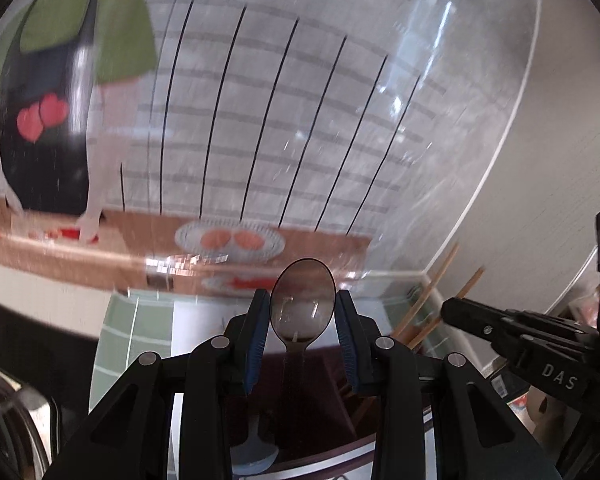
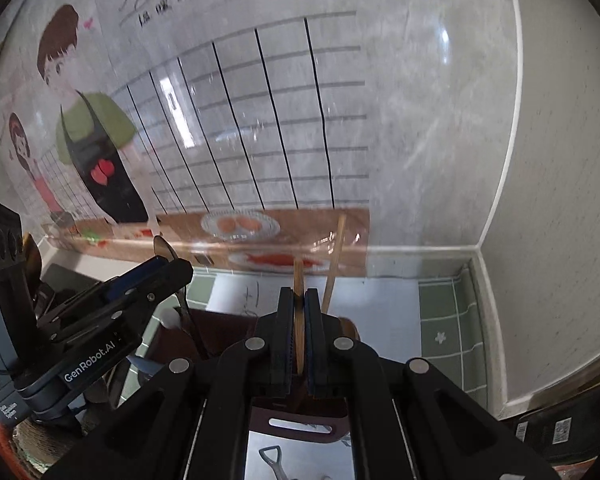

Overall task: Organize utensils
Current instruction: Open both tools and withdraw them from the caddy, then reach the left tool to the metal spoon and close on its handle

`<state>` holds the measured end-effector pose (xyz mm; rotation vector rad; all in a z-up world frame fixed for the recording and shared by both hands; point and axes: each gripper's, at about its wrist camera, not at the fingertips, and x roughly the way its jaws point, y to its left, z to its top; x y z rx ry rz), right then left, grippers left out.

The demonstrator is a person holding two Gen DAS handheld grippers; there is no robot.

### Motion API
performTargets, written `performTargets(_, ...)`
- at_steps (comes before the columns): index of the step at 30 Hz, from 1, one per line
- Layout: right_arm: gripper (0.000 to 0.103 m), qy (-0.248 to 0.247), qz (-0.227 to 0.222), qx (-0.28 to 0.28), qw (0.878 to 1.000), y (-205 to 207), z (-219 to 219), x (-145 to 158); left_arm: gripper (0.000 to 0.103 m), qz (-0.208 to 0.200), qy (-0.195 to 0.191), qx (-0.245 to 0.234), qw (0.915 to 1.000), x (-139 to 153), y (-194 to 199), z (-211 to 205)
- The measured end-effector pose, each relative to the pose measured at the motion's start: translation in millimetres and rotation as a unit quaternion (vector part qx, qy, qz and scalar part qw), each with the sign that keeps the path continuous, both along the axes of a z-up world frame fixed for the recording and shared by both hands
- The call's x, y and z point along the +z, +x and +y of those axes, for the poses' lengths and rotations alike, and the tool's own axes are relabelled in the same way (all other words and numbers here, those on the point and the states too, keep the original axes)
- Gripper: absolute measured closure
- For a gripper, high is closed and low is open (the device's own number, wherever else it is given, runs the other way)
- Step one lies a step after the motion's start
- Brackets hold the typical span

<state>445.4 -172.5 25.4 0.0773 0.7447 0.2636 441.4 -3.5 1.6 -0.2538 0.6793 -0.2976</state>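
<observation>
In the left wrist view my left gripper [image 1: 302,316] has its blue-padded jaws on either side of the bowl of a metal spoon [image 1: 302,300]; the spoon stands upright in a dark maroon utensil holder [image 1: 332,384]. Whether the pads touch the spoon I cannot tell. Wooden chopsticks [image 1: 428,300] stick up to its right. In the right wrist view my right gripper [image 2: 299,304] is shut on a wooden chopstick [image 2: 298,280] above the maroon holder [image 2: 220,332]. A second chopstick [image 2: 334,264] leans beside it. The left gripper [image 2: 168,268] and the spoon [image 2: 164,248] show at the left.
A wall with a cartoon kitchen sticker [image 2: 96,148] stands close behind. The counter has a green tiled mat [image 2: 452,320] and a white wall corner [image 2: 496,200] at the right. A small metal shovel-shaped tool [image 2: 274,460] lies near the front. A white spoon [image 1: 256,448] sits low in the holder.
</observation>
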Motion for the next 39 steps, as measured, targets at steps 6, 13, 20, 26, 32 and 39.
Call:
performTargets(6, 0.077, -0.029, 0.004, -0.006, 1.0, -9, 4, -9, 0.068, 0.028, -0.014, -0.014, 0.9994, -8, -2, 1)
performTargets(13, 0.042, -0.049, -0.046, -0.033, 0.997, -53, -8, 7, 0.062, 0.0, -0.01, -0.003, 0.9999, 25, -27, 9)
performTargets(20, 0.021, -0.089, -0.068, -0.06, 0.992, -107, -21, 2, 0.057, 0.012, 0.035, -0.044, 0.9984, 34, -79, 1)
performTargets(26, 0.01, -0.123, -0.048, -0.08, 0.988, -142, -34, -19, 0.057, 0.071, 0.076, -0.073, 0.9918, -9, -131, -3)
performTargets(32, 0.0, -0.154, -0.047, -0.111, 0.981, -176, -54, -39, 0.056, 0.146, 0.076, -0.086, 0.9826, -60, -177, 7)
performTargets(39, 0.001, -0.131, 0.034, -0.039, 0.99, -197, -59, -75, 0.056, 0.178, 0.071, -0.167, 0.9672, -74, -210, 0)
